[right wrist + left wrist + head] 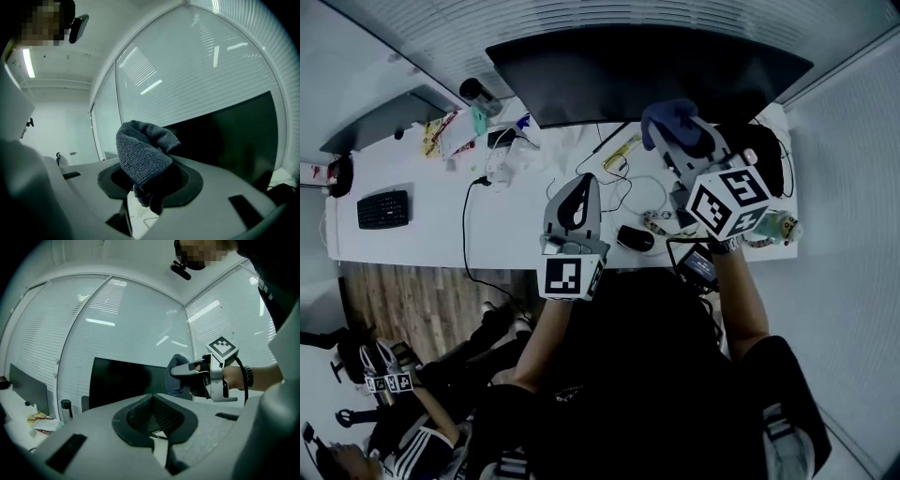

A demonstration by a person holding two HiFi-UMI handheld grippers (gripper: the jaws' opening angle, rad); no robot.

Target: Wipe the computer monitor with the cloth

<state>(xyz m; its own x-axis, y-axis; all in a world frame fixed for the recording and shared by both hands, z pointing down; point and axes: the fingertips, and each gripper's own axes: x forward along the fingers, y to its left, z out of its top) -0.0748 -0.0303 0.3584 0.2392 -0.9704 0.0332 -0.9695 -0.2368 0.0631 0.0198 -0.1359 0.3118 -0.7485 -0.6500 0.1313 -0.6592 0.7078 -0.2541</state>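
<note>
The wide black monitor (647, 70) stands at the back of the white desk (506, 225), its screen dark. My right gripper (675, 131) is raised just in front of the screen's right half and is shut on a blue-grey cloth (668, 118). In the right gripper view the cloth (143, 157) bunches up out of the jaws with the monitor (234, 140) behind it. My left gripper (586, 180) hovers lower over the desk's middle, shut and holding nothing. The left gripper view shows the monitor (122, 380) and the right gripper (187, 372) with the cloth (176, 376) near the screen's right edge.
On the desk lie a mouse (635, 238), loose cables (619, 187), a keyboard (382, 208) at the left, a dark bottle (478, 94) and small packets (441, 136). A second monitor (384, 117) stands at the far left. Other people sit at the lower left (403, 412).
</note>
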